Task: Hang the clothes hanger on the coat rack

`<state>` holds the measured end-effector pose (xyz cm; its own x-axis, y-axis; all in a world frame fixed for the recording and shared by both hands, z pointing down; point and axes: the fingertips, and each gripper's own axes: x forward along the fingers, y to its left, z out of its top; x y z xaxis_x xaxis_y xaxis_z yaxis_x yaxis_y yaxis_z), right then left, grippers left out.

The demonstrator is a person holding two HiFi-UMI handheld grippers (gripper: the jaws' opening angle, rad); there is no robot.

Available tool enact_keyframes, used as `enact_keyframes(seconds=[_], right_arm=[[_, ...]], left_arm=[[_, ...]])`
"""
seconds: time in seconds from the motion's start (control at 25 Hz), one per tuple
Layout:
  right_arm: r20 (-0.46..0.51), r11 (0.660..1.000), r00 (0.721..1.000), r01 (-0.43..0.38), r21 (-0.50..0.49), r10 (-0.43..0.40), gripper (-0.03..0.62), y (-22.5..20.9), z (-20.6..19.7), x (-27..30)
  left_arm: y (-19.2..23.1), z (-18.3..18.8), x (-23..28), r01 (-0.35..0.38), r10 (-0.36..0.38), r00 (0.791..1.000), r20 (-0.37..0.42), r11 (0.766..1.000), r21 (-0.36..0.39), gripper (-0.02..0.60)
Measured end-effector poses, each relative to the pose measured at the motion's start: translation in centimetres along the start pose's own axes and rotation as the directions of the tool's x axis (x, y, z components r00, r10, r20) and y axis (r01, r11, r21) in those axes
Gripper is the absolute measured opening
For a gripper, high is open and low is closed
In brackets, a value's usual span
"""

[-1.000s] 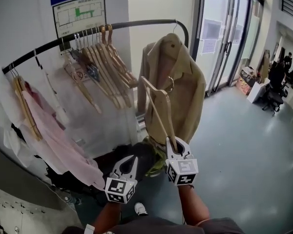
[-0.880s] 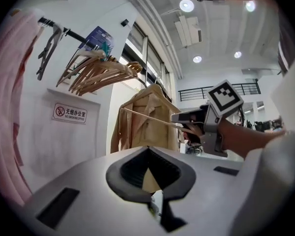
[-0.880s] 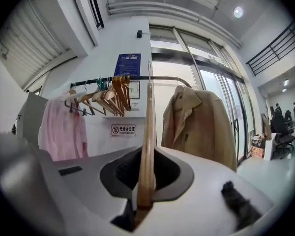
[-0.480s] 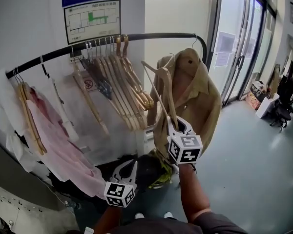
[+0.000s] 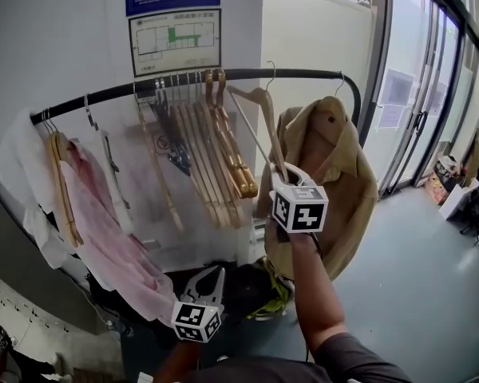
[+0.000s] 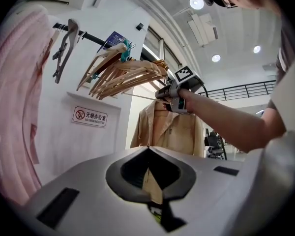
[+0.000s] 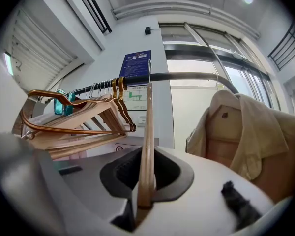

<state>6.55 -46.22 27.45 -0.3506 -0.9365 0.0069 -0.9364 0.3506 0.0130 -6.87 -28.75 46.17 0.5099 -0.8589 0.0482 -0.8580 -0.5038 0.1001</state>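
Note:
My right gripper [image 5: 288, 180] is shut on one arm of a bare wooden hanger [image 5: 255, 112] and holds it up, with the metal hook [image 5: 269, 73] level with the black rail [image 5: 223, 75] of the coat rack. In the right gripper view the wooden bar [image 7: 148, 132] stands upright, clamped between the jaws, with the rail [image 7: 187, 76] just behind its top. My left gripper [image 5: 211, 281] hangs low below the rack, shut and empty; in its own view its jaws meet at a point [image 6: 148, 149] and my right gripper [image 6: 174, 90] shows above.
A bunch of empty wooden hangers [image 5: 215, 146] hangs on the rail left of the held hanger. A beige coat [image 5: 331, 178] hangs to its right, a pink garment [image 5: 104, 230] at the far left. Glass doors [image 5: 427, 102] stand to the right.
My right gripper has risen and moved toward the rack with the hanger, bringing the hook from in front of the coat up to the rail. The left gripper has shifted only slightly.

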Motion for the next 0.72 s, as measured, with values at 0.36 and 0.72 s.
enact_keyframes(seconds=[0.36, 0.72], right_arm=[[-0.048, 0.998, 0.997, -0.061, 0.034, 0.063, 0.04, 0.6, -0.9, 2.3], [-0.034, 0.998, 0.997, -0.069, 0.01, 0.07, 0.041, 0.9, -1.7, 2.2]], left_arm=[[0.6, 1.5, -0.3, -0.053, 0.052, 0.998, 0.03, 0.998, 0.03, 0.005], [0.7, 0.3, -0.5, -0.067, 0.067, 0.998, 0.006, 0.998, 0.021, 0.005]])
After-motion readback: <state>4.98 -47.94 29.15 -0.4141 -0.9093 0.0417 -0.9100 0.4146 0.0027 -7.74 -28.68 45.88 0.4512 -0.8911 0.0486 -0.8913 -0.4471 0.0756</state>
